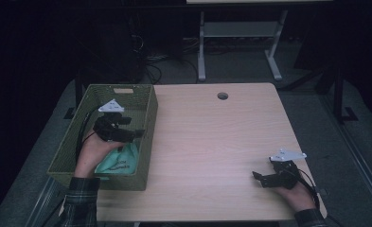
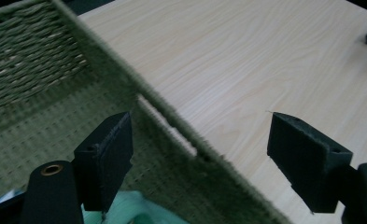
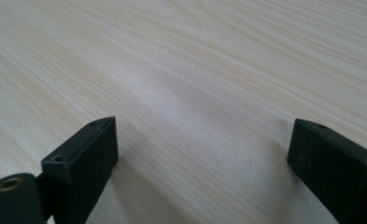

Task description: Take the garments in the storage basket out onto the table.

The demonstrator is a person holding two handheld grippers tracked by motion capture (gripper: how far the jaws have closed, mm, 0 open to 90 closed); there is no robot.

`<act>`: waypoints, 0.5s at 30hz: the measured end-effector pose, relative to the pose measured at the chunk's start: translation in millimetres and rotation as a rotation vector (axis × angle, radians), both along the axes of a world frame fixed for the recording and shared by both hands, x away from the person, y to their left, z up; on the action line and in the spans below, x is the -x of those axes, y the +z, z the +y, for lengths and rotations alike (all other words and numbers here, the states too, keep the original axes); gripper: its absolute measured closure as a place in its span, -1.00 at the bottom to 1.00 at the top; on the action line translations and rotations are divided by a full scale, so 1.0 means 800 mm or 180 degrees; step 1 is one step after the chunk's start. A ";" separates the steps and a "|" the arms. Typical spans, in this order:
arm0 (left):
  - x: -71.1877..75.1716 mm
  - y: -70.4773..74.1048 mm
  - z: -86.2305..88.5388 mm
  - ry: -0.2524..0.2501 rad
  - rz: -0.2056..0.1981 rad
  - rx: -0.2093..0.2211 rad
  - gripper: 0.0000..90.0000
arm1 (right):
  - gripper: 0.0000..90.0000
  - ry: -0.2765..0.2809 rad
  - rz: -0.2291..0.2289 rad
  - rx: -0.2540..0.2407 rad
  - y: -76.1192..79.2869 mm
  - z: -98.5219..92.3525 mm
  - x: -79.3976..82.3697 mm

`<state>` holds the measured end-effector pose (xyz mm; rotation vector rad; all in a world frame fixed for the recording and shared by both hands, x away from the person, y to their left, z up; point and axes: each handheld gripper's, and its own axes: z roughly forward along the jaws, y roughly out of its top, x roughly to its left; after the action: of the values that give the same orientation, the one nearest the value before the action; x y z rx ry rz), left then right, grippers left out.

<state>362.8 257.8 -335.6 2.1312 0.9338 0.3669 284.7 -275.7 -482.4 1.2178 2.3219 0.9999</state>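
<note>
Mint-green pouch (image 1: pixel 119 162) lying on the floor of the woven basket (image 1: pixel 148 142), at its near end, just below and behind the left gripper (image 1: pixel 129 126). Jaws spread wide, pinching nothing, straddling the basket's right wall. Right gripper (image 1: pixel 261 178) well apart, resting on the wooden table (image 1: pixel 212 142), likewise spread and empty. Left hand clearly nearer.

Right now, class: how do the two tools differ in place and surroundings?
The left tool hangs over the green basket, above a mint bag; the right tool sits low on the bare wooden table. The left straddles the basket's wall; the right has nothing between its jaws. Both stand open.
</note>
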 end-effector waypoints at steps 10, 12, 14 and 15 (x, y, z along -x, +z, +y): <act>-0.009 -0.014 0.022 0.0135 0.0060 -0.0024 -0.45 | -0.82 -0.0002 0.0002 -0.0002 0.000 0.000 0.000; -0.012 -0.019 0.027 0.0151 0.0073 -0.0045 -0.43 | -0.82 -0.0003 0.0002 -0.0001 0.000 0.000 0.000; -0.014 -0.025 0.032 0.0169 0.0126 -0.0058 -0.39 | -0.82 -0.0004 0.0002 0.0000 0.000 0.000 0.000; -0.015 -0.028 0.033 0.0179 0.0143 -0.0075 -0.37 | -0.82 -0.0003 0.0002 -0.0002 0.000 0.000 0.000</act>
<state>375.1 284.1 -357.6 2.1459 1.0213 0.3610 284.7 -275.7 -482.4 1.2194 2.3214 1.0001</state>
